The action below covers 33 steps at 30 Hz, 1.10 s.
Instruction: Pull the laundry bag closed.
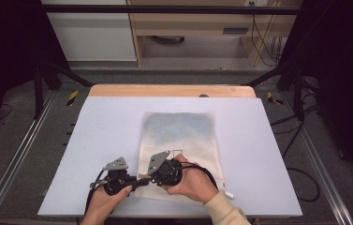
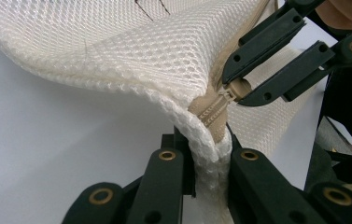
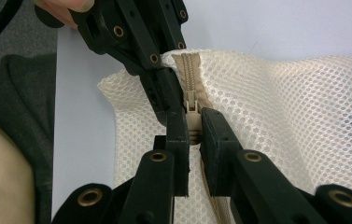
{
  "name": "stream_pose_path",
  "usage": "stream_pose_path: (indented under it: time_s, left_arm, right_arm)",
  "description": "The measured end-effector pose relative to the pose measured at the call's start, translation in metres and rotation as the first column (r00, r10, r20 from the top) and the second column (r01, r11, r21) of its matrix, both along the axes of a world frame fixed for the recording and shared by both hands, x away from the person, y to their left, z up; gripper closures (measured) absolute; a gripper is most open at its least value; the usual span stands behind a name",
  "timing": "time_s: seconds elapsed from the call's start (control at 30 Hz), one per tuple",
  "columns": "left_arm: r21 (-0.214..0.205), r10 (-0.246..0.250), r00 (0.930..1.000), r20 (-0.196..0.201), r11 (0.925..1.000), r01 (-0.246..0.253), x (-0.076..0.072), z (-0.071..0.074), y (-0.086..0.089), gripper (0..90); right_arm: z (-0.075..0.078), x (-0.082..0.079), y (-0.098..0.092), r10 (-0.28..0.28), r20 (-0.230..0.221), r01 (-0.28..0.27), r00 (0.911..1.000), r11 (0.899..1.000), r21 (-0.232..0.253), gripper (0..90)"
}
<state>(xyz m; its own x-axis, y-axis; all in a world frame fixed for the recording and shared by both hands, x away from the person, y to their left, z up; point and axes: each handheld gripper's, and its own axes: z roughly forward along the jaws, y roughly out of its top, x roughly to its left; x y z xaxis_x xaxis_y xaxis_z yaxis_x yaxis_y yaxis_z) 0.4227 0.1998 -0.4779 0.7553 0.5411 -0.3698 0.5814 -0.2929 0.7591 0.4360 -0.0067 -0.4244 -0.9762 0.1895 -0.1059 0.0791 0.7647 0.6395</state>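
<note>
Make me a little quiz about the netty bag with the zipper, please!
1. True or false: the left hand-held gripper pinches the corner of the mesh bag.
2. What does the right hand-held gripper hold? A) a cable B) the zipper pull C) nothing
3. What does the bag lie on?

Key: 1 true. 2 B. 3 the white table.
</note>
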Motion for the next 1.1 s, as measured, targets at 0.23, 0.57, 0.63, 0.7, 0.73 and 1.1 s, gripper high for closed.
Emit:
stream_pose_path:
  time_s: [0.23,0.57,0.63,0.7,0.73,1.1]
  left_arm:
    - [-0.005,0.001,1.0,0.005,1.0,-0.001,-0.001,0.002,0.001,84.9]
    - [-0.022,0.012,0.9999,-0.006,0.9997,-0.013,0.0,0.002,0.005,84.9]
    - [-0.018,0.013,0.9999,-0.003,0.9998,-0.013,0.0,0.002,0.005,85.0]
    - [-0.019,0.012,0.9999,-0.003,0.9998,-0.012,0.0,0.002,0.005,84.9]
    - [-0.017,0.013,0.9999,-0.002,0.9998,-0.013,0.0,0.002,0.005,84.9]
    - [-0.02,0.012,0.9999,-0.005,0.9997,-0.012,0.001,0.002,0.006,84.8]
  right_arm:
    - [0.0,0.001,-0.002,-0.001,0.005,0.002,1.0,1.0,-0.018,82.4]
    - [-0.004,0.006,-0.014,-0.037,-0.008,0.037,0.9993,0.999,-0.033,82.4]
    - [-0.004,0.006,-0.015,-0.037,-0.011,0.036,0.9993,0.999,-0.037,82.4]
    - [-0.004,0.006,-0.017,-0.042,-0.01,0.042,0.9991,0.999,-0.033,82.3]
    - [-0.004,0.006,-0.018,-0.043,-0.012,0.043,0.999,0.998,-0.037,82.4]
    - [-0.004,0.006,-0.023,-0.047,-0.017,0.046,0.9988,0.998,-0.035,82.3]
